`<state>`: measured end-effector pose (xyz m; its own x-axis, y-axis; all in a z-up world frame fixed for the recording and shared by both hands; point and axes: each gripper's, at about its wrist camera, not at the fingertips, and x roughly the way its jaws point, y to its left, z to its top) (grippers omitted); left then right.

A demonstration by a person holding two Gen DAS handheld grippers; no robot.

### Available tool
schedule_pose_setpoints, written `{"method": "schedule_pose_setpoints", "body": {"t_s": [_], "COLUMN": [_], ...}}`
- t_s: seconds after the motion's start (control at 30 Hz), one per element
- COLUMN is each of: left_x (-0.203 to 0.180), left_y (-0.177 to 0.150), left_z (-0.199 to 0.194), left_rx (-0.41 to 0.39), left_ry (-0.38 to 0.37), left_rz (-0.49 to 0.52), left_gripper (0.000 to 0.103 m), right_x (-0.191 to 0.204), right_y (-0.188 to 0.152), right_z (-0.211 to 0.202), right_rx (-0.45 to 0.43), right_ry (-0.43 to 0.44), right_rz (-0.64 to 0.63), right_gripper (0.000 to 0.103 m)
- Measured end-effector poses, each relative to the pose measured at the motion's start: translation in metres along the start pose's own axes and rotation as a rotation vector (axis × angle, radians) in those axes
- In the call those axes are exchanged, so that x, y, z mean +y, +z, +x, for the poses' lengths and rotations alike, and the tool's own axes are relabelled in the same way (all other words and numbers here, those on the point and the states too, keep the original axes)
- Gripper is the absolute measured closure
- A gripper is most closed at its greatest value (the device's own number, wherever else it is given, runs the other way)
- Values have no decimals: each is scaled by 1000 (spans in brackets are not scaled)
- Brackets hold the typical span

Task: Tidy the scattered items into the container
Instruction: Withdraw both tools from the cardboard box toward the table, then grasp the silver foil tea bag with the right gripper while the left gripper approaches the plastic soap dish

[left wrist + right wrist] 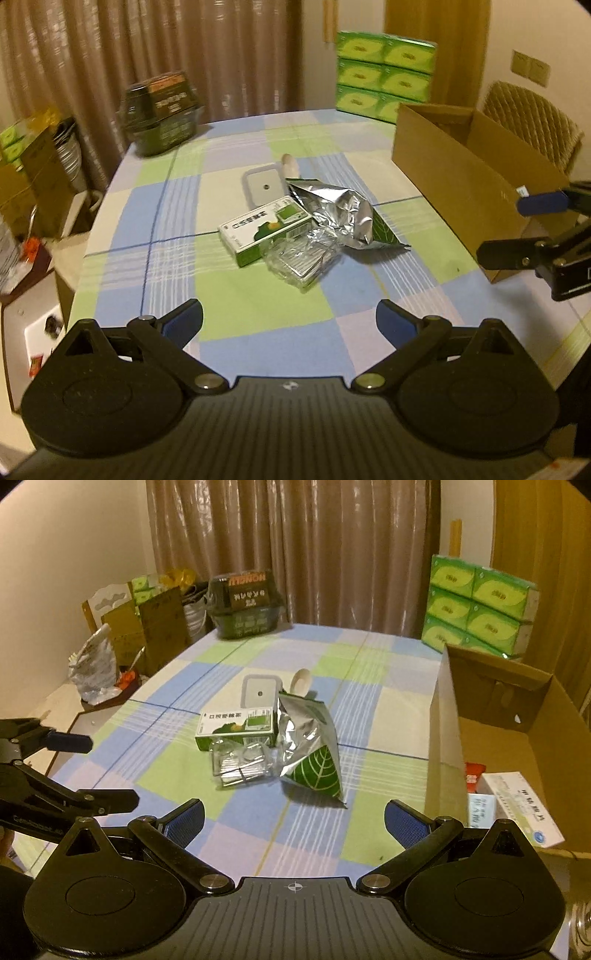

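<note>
Cardboard box [441, 738] right of foil pouch [310, 749], both tongs spread wide.

left gripper [289, 319] spread wide, right gripper [294, 819] likewise; seemingly level

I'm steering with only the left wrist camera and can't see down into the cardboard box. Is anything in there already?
Observer: Yes. The right wrist view looks into the cardboard box, and a white carton lies flat on its floor.
Operator: Only that one?
Observer: No, a red packet lies next to it, against the box's near wall.
Operator: And the beige stub behind the white lid, what is it?
Observer: A pale scoop. From this side its rounded bowl shows, just behind the silver pouch.
</note>
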<state>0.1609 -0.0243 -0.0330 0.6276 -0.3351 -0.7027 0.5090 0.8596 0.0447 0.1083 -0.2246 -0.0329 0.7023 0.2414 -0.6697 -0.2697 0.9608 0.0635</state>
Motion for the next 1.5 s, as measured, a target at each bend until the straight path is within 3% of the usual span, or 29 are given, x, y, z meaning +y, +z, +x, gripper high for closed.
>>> {"method": "schedule_pose_setpoints", "body": {"t_s": [0.47,0.67,0.8,0.9,1.0,1.1,1.37,1.5], "left_x": [6,4,9,7,5,6,22,22], "left_y": [17,18,23,25,26,25,15,8], "left_z": [101,137,156,167,173,173,148,139], "left_rx": [27,15,37,45,43,41,111,119], "left_ry": [-104,-142,-210,-220,-233,-207,-153,-112], "left_rz": [154,290,321,342,348,342,172,147], "left_gripper": [12,13,26,26,28,45,46,46], "right_x": [-13,-24,-28,-32,-34,-35,-29,-22], "right_y": [21,26,26,25,27,32,43,44], "right_z": [81,105,118,128,137,145,179,197], "right_rx": [75,98,114,126,136,142,189,215], "right_ry": [-6,-13,-11,-12,-11,-5,-10,-32], "right_rz": [-26,-28,-29,-20,-15,2,-22,-89], "right_gripper": [2,2,2,2,2,2,2,2]}}
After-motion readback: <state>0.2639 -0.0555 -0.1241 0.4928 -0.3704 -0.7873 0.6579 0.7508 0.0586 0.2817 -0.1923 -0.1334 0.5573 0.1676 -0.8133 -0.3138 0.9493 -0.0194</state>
